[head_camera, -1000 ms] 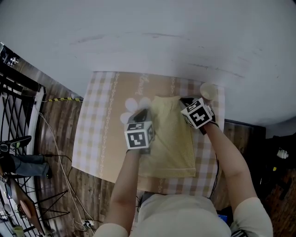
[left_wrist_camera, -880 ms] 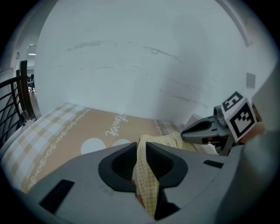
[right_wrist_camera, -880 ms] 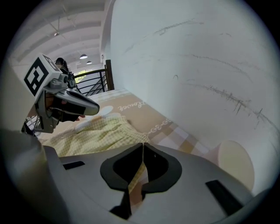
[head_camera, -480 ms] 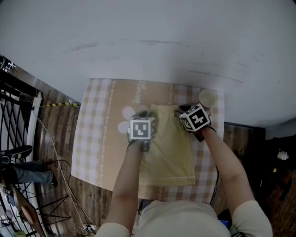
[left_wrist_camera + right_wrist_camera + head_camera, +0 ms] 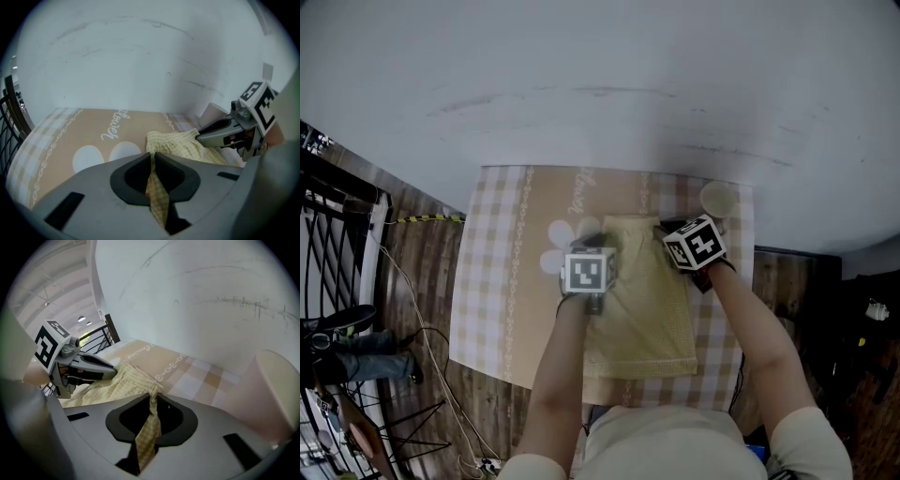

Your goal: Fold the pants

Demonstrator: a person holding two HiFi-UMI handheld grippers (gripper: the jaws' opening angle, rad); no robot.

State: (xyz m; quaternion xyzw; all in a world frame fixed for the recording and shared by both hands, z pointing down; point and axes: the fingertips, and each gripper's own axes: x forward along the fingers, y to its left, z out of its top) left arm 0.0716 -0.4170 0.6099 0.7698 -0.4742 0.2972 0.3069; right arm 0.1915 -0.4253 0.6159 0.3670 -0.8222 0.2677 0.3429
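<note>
Overhead, a person w/ a two-jaw tool in each hand works on pale yellow checked pants (image 5: pixel 649 305). They lie flat on a beige checked tablecloth (image 5: pixel 492 281), right of its centre. Their elastic waistband (image 5: pixel 637 223) is at the far end, twd the white wall (image 5: pixel 600 75).

At the waistband's far-left corner sits the left gripper (image 5: pixel 594 244), and at the far-right corner the right gripper (image 5: pixel 668 228). Both are angled down at the cloth.

Seen in the left gripper view, its jaws have just been closing. They now stand narrow, pinched on a strip of yellow fabric that runs up btwn the pads. The other tool's dark tips show just beyond, over the same waistband.

Same story in the right gripper view: jaws just been closing, now nipped tight on a fold of the pants, w/ the left tool opposite.

A cream cup (image 5: pixel 718 198) stands by the table's far-right corner, near the right gripper and apart from the pants. The cloth's white flower print (image 5: pixel 555 232) is partly covered by the left gripper. Wood floor (image 5: pixel 417 281) and a black railing (image 5: pixel 333 225) show at left.
</note>
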